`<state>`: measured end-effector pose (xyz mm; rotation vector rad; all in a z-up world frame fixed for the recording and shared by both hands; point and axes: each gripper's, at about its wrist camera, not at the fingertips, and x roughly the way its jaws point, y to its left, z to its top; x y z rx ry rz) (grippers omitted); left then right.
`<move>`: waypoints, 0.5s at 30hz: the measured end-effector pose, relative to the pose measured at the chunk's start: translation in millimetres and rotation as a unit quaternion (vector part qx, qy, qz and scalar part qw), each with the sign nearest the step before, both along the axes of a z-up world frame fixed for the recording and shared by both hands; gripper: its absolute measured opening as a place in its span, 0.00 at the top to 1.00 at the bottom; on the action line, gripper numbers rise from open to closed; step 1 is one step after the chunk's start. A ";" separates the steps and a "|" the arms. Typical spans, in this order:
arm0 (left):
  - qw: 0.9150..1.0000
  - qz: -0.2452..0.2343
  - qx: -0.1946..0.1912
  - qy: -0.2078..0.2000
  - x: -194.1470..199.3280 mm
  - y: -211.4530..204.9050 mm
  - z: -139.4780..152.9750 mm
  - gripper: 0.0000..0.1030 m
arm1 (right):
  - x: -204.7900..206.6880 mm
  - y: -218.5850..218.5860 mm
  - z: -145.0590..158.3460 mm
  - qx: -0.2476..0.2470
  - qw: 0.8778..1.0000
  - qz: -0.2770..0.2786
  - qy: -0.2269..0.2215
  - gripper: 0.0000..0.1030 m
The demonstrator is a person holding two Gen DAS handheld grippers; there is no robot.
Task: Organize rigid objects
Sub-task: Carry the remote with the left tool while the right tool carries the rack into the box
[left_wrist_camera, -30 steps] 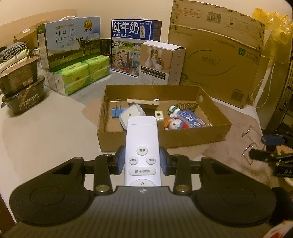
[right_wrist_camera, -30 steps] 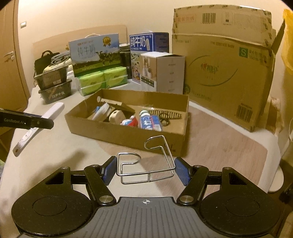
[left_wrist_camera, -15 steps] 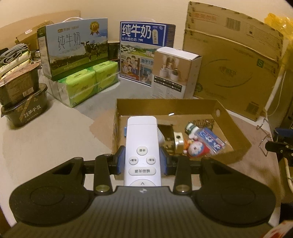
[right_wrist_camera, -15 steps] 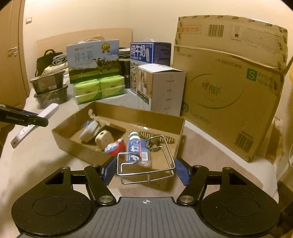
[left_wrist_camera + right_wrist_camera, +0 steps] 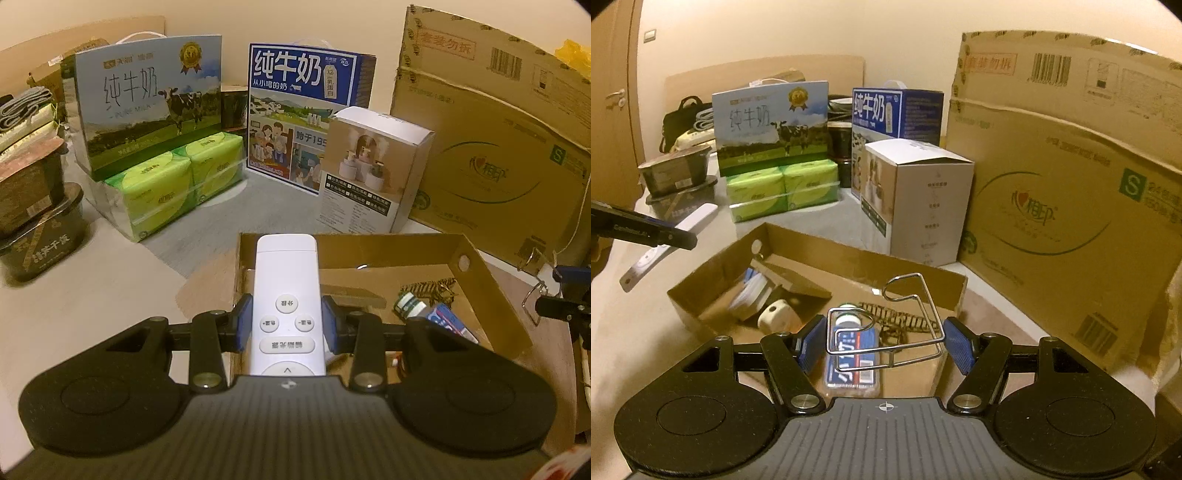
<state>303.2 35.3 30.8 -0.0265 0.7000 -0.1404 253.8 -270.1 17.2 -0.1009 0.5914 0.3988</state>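
My left gripper (image 5: 287, 325) is shut on a white remote control (image 5: 286, 295) and holds it over the left end of a shallow open cardboard box (image 5: 476, 271). My right gripper (image 5: 884, 341) is shut on a bent wire holder (image 5: 886, 325) and holds it above the right half of the same box (image 5: 713, 275). The box holds a toothpaste tube (image 5: 855, 354), a white round item (image 5: 777, 314), a comb (image 5: 897, 319) and other small items. The remote also shows at the left of the right wrist view (image 5: 668, 247).
Behind the box stand two milk cartons (image 5: 151, 107) (image 5: 303, 110), green tissue packs (image 5: 173, 181), a white product box (image 5: 373, 170) and a large cardboard carton (image 5: 495, 147). Dark food bowls (image 5: 37, 221) are stacked at the left.
Both grippers have moved forward with their objects, from in front of the box to over it. The remote now hangs above the box's left end, the wire holder above its right half.
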 end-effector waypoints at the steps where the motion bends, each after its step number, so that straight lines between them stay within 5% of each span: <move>1: 1.000 0.000 0.000 0.001 4.3 -0.4 -1.2 0.66 | 4.3 -0.2 -0.9 0.001 1.000 0.000 0.003 0.34; 15: 1.000 0.015 -0.010 0.021 43.7 4.3 -22.2 0.66 | 47.5 2.6 -17.2 -0.007 1.000 0.000 0.024 0.34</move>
